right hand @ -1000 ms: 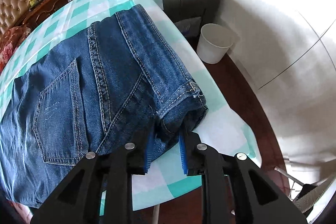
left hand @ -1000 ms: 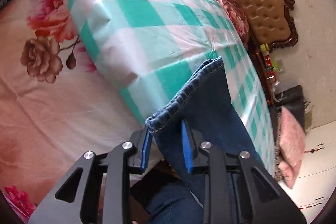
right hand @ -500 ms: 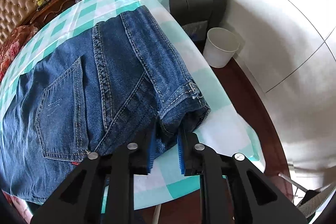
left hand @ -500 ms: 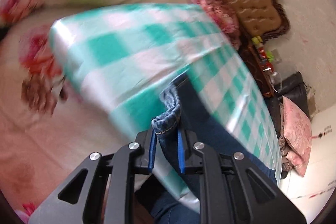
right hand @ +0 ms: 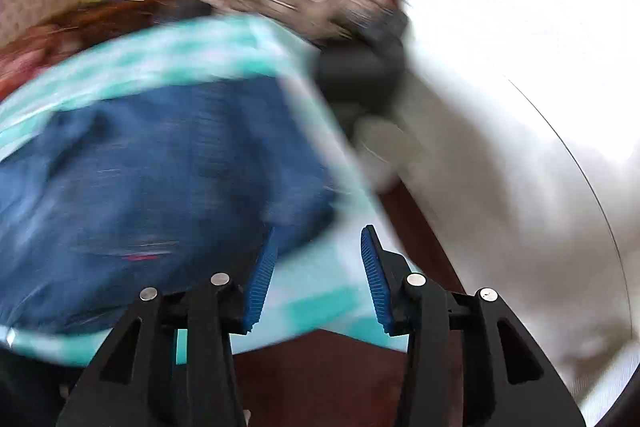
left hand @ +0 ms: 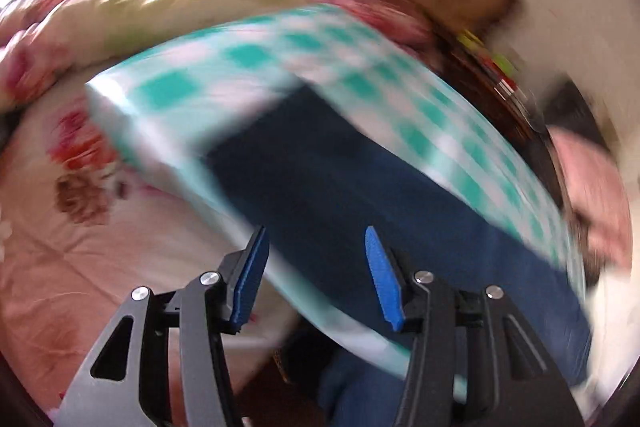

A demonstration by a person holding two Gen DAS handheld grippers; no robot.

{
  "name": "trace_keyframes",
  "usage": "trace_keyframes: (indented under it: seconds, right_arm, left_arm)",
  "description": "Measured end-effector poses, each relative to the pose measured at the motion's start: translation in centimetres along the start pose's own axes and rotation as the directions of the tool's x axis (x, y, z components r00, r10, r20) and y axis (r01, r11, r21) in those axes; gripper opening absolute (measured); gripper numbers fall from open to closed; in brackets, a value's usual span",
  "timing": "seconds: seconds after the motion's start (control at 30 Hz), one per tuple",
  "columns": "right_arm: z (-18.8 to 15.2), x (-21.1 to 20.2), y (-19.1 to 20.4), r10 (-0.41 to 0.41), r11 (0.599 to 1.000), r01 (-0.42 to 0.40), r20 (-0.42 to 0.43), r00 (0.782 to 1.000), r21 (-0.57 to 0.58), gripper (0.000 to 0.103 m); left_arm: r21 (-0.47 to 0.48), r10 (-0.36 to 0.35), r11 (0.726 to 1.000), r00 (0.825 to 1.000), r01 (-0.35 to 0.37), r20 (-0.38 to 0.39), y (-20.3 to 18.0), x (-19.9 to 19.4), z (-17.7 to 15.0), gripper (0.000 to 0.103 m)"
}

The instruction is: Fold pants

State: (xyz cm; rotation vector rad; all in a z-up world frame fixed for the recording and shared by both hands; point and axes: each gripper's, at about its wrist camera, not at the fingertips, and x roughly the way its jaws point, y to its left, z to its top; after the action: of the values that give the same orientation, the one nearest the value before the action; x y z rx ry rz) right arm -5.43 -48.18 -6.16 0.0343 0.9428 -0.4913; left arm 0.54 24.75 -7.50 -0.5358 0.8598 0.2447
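**Tools spread wide above the jeans**

Tools first: we see our left tool (left hand: 316, 275) with its blue pads (left hand: 252, 279) spread far apart and no cloth between them. Our right tool (right hand: 318, 277) stands the same way, its ribbed blue pads (right hand: 374, 279) parted with nothing gripped.

Both views are heavily smeared by motion, so we can make out only broad shapes. From the left wrist we see the jeans (left hand: 360, 195) lying as a long dark-blue band on the table (left hand: 248, 59), which wears a teal-and-white checked cloth. One end of the band reaches near the table's far left corner. The left tool sits over the table's near edge, with the denim just beyond its pads.

From the right wrist, the jeans (right hand: 152, 187) cover most of the checked table (right hand: 320, 303), and their rounded near end lies just ahead of the left pad.

Beside the table we see a bed with a floral cover (left hand: 80, 227).
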Motion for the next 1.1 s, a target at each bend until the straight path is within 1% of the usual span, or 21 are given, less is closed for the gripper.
trace_keyframes:
  seconds: [0.03,0.07,0.1,0.13,0.2,0.23,0.27,0.3,0.37,0.4,0.43,0.5,0.57,0.63,0.7,0.8,0.83,0.87,0.9,1.0,1.1]
  right_arm:
    - [0.1,-0.6,1.3,0.083,0.996,-0.082,0.024,0.996,-0.034,0.041]
    - [0.2,-0.9,2.3,0.125,0.991,-0.122,0.058,0.991,-0.05,0.042]
    - [0.5,-0.7,3.6,0.146,0.988,-0.14,0.094,0.985,-0.068,0.049]
    - [0.7,-0.1,4.5,0.149,0.987,-0.142,0.094,0.984,-0.08,0.049]
    - [0.5,2.3,5.9,0.168,0.98,-0.165,0.017,0.986,-0.114,0.045]
    - [-0.2,4.1,6.5,0.151,0.979,-0.157,-0.06,0.987,-0.128,0.04]
    - [-0.8,4.9,6.6,0.141,0.98,-0.154,-0.099,0.985,-0.13,0.036]
    - [-1.4,4.7,6.3,0.153,0.98,-0.161,-0.079,0.985,-0.118,0.037]
    - [-2.2,4.3,6.1,0.159,0.979,-0.169,-0.087,0.983,-0.118,0.037]
    - [-2.5,4.3,6.1,0.157,0.978,-0.168,-0.093,0.983,-0.124,0.037]
    - [-2.8,4.2,6.1,0.154,0.978,-0.164,-0.084,0.984,-0.131,0.038]
    - [-3.3,4.1,6.2,0.153,0.977,-0.162,-0.07,0.986,-0.136,0.039]
    - [-3.0,4.5,6.1,0.168,0.978,-0.176,-0.078,0.983,-0.111,0.039]
    - [-3.1,4.6,5.9,0.177,0.978,-0.186,-0.09,0.98,-0.1,0.039]
    - [-3.0,4.6,5.8,0.18,0.977,-0.189,-0.091,0.979,-0.098,0.039]
    - [-3.0,4.6,5.6,0.193,0.976,-0.201,-0.094,0.977,-0.079,0.039]
    - [-2.9,4.8,5.5,0.196,0.976,-0.203,-0.093,0.976,-0.078,0.039]
    - [-2.9,4.8,5.5,0.197,0.976,-0.204,-0.092,0.976,-0.078,0.039]
    - [-2.9,4.8,5.5,0.199,0.976,-0.206,-0.093,0.976,-0.076,0.039]
    - [-2.8,4.8,5.5,0.198,0.975,-0.206,-0.097,0.975,-0.078,0.039]
    - [-2.6,4.7,5.6,0.182,0.979,-0.191,-0.107,0.977,-0.077,0.041]
  left_arm:
    - [0.072,-0.062,0.995,0.998,0.063,-0.013,-3.5,0.1,-1.5,0.05]
    - [0.113,-0.119,0.986,0.992,0.122,-0.039,-6.0,0.3,-2.6,0.05]
    - [0.168,-0.183,0.967,0.981,0.192,-0.071,-9.4,0.6,-3.9,0.05]
    - [0.22,-0.231,0.944,0.968,0.248,-0.098,-12.4,0.8,-5.0,0.05]
    - [0.366,-0.342,0.847,0.922,0.386,-0.181,-19.9,0.8,-8.3,0.05]
    - [0.441,-0.379,0.781,0.897,0.442,-0.228,-24.2,0.5,-10.5,0.05]
    - [0.478,-0.392,0.742,0.883,0.47,-0.258,-26.4,0.5,-11.8,0.05]
    - [0.528,-0.414,0.676,0.858,0.514,-0.305,-29.5,0.2,-13.9,0.05]
    - [0.584,-0.44,0.564,0.811,0.583,-0.385,-33.9,-0.2,-17.6,0.05]
    - [0.593,-0.441,0.524,0.791,0.611,-0.425,-35.5,-0.1,-19.1,0.05]
    - [0.601,-0.438,0.497,0.779,0.626,-0.45,-36.6,0.1,-20.4,0.05]
    - [0.639,-0.421,0.422,0.763,0.643,-0.49,-40.1,0.5,-23.5,0.05]
    - [0.663,-0.417,0.375,0.756,0.648,-0.504,-42.7,1.0,-25.4,0.045]
    - [0.668,-0.414,0.355,0.751,0.654,-0.514,-45.0,1.9,-26.8,0.043]
    - [0.698,-0.377,0.34,0.771,0.63,-0.513,-46.7,2.9,-28.6,0.041]
    - [0.723,-0.316,0.292,0.776,0.627,-0.546,-47.5,3.9,-31.0,0.039]
    - [0.735,-0.294,0.282,0.785,0.617,-0.546,-47.9,4.3,-31.8,0.037]
    - [0.757,-0.281,0.273,0.802,0.593,-0.527,-47.9,4.5,-32.2,0.028]
    - [0.776,-0.281,0.261,0.814,0.575,-0.508,-48.0,4.5,-32.5,0.026]
    - [0.786,-0.287,0.245,0.817,0.568,-0.501,-47.9,4.1,-32.5,0.018]
    - [0.821,-0.288,0.226,0.841,0.524,-0.458,-47.7,3.2,-32.7,0.013]
